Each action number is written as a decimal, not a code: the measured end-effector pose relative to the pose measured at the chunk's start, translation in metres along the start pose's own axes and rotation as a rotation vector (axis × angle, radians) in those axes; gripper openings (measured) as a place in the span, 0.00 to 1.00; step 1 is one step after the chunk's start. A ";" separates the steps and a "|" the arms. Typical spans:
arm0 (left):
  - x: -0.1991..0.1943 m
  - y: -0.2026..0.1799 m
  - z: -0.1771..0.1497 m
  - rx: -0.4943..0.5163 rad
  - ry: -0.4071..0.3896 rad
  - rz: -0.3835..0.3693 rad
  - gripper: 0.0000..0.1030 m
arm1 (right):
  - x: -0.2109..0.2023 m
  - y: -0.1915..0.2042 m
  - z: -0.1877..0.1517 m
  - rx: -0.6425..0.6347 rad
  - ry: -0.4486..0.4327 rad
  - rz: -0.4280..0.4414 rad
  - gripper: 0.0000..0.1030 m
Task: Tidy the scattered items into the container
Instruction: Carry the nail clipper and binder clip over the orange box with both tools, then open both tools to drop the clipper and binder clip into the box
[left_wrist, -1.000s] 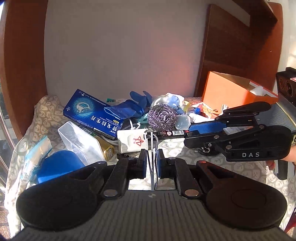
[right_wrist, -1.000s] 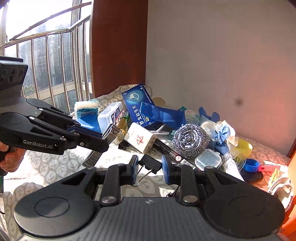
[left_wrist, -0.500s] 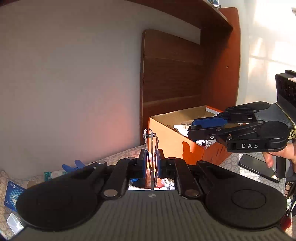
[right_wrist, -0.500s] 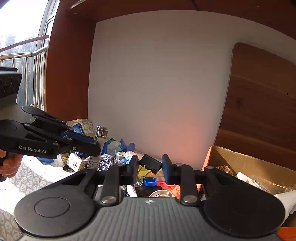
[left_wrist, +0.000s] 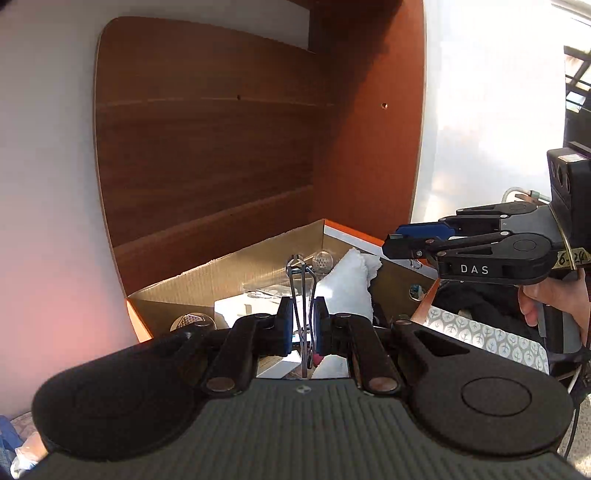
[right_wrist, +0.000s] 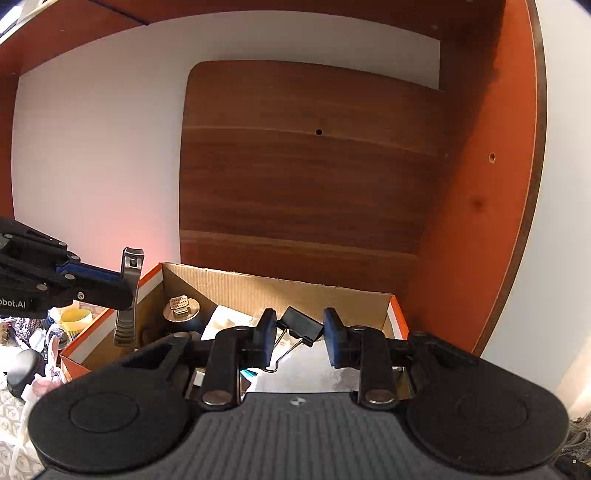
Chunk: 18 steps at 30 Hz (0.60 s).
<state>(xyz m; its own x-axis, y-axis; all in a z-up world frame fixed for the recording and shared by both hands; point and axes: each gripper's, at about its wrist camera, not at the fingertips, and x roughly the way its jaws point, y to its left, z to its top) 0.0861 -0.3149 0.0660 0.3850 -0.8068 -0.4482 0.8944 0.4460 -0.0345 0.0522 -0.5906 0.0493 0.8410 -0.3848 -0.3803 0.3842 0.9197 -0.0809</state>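
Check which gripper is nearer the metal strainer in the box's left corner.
Left. Left gripper, gripping the nail clipper, is beside the strainer; right gripper, gripping the binder clip, is over the box centre.

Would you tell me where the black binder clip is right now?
The black binder clip is clamped in the right gripper, at the centre of the right wrist view, above the open cardboard box and in front of the wooden panel.

1. You've swung the left tongs (left_wrist: 302, 325) and their nail clipper (left_wrist: 301, 291) off the cluttered desk to the cardboard box (left_wrist: 236, 266).
2. Your right tongs (right_wrist: 300, 336) brought the binder clip (right_wrist: 300, 326) over it too.
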 end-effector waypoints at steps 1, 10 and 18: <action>0.010 -0.001 -0.002 -0.001 0.017 0.001 0.12 | 0.004 -0.008 -0.005 0.013 0.015 -0.009 0.25; 0.038 -0.005 -0.016 -0.015 0.097 0.032 0.12 | 0.028 -0.026 -0.030 0.062 0.064 -0.014 0.25; 0.031 -0.020 -0.011 0.017 0.022 0.161 0.69 | 0.026 -0.033 -0.032 0.075 0.062 -0.005 0.36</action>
<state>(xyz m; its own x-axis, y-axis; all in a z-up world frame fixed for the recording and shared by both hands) 0.0779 -0.3443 0.0427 0.5188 -0.7166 -0.4663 0.8253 0.5620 0.0545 0.0494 -0.6286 0.0124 0.8148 -0.3819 -0.4361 0.4179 0.9084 -0.0148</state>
